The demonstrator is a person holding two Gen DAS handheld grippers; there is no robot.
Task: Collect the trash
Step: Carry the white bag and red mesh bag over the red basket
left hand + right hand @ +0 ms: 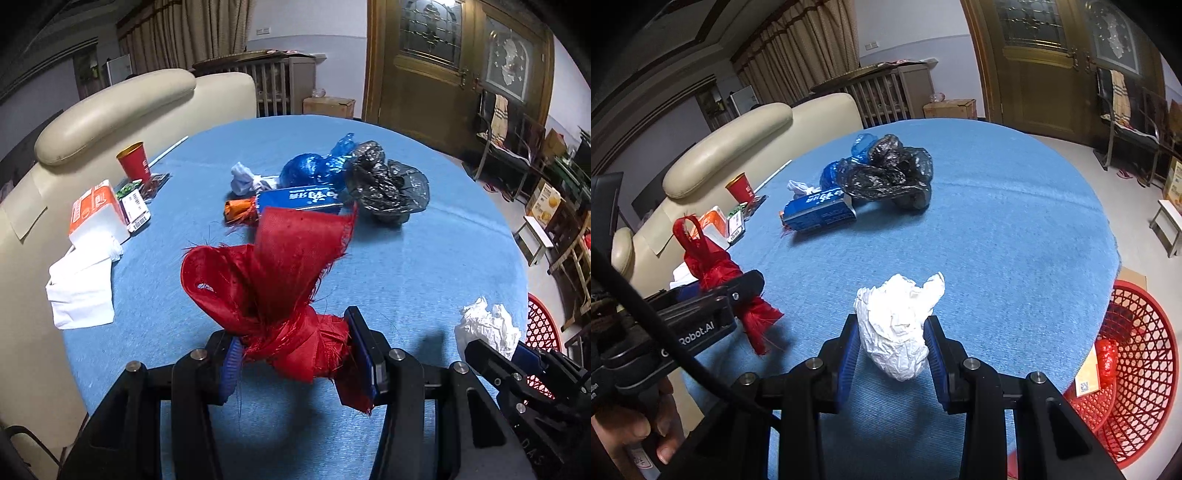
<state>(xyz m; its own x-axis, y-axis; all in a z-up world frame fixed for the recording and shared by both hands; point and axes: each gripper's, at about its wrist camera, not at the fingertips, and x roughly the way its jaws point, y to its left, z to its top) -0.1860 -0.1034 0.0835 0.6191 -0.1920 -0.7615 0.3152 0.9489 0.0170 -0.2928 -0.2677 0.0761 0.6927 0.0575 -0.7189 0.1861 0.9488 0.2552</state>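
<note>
My left gripper [295, 350] is shut on a knotted red fabric ribbon [273, 280], held just above the blue tablecloth [406, 266]. The same ribbon [709, 258] and left gripper [746, 291] show at the left of the right wrist view. My right gripper [892, 354] is shut on a crumpled white paper ball [897, 325]; that ball [487, 328] and the right gripper [517, 362] appear at the lower right of the left wrist view. A red mesh basket [1137, 369] stands on the floor at the right, with some trash inside.
Further back on the table lie a black plastic bag [388, 184], a blue plastic bag [314, 166], a blue box [299, 199] and an orange wrapper [240, 208]. At the left are a red cup [133, 162], a tissue pack [96, 214] and white napkins [81, 291]. A cream sofa [110, 110] borders the table.
</note>
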